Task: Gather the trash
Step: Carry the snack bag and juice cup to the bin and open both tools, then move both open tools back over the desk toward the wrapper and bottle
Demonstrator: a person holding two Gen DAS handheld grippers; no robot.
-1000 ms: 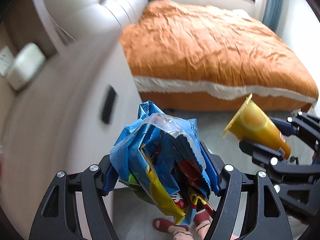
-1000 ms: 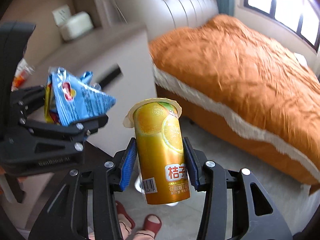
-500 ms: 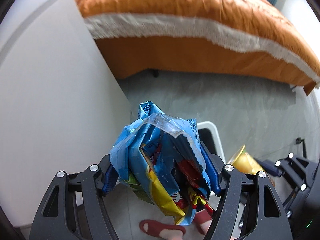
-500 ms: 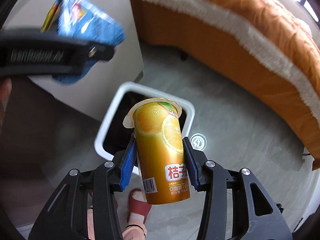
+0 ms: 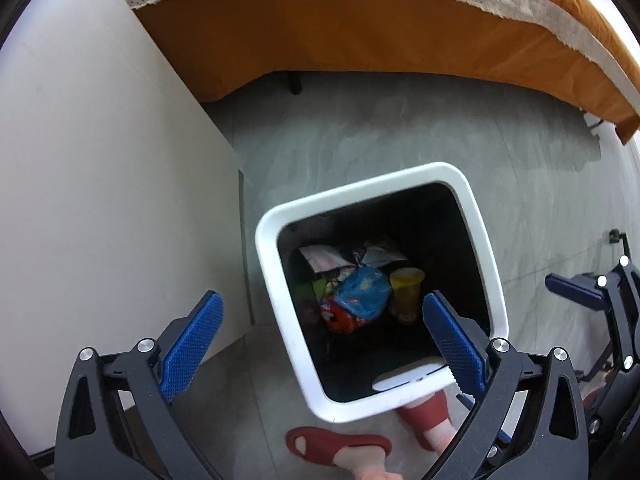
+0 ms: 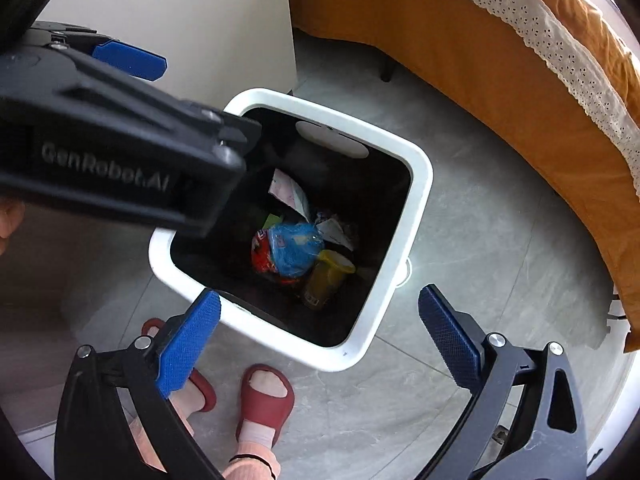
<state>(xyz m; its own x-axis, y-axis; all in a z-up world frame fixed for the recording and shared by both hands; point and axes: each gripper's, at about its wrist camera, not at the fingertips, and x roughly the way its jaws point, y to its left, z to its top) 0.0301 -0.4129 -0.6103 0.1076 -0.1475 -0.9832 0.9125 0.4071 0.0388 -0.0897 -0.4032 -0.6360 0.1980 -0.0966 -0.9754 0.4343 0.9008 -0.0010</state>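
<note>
A white square trash bin (image 5: pixel 486 248) with a black liner stands on the grey floor; it also shows in the right wrist view (image 6: pixel 420 184). Inside lie the blue snack bag (image 5: pixel 362 294) and the orange juice cup (image 5: pixel 406 292), among other wrappers; both show in the right wrist view, bag (image 6: pixel 294 248) and cup (image 6: pixel 326 276). My left gripper (image 5: pixel 320 340) is open and empty above the bin. My right gripper (image 6: pixel 320 344) is open and empty over the bin's near edge. The left gripper's body (image 6: pixel 120 148) crosses the right wrist view.
A white nightstand side (image 5: pixel 100 160) stands left of the bin. A bed with an orange cover and lace trim (image 5: pixel 360 20) lies beyond. The person's feet in red slippers (image 6: pixel 264 396) stand by the bin.
Both grippers have opened. The blue snack bag and the orange juice cup have dropped into the bin. Both views now look down closer at the bin.
</note>
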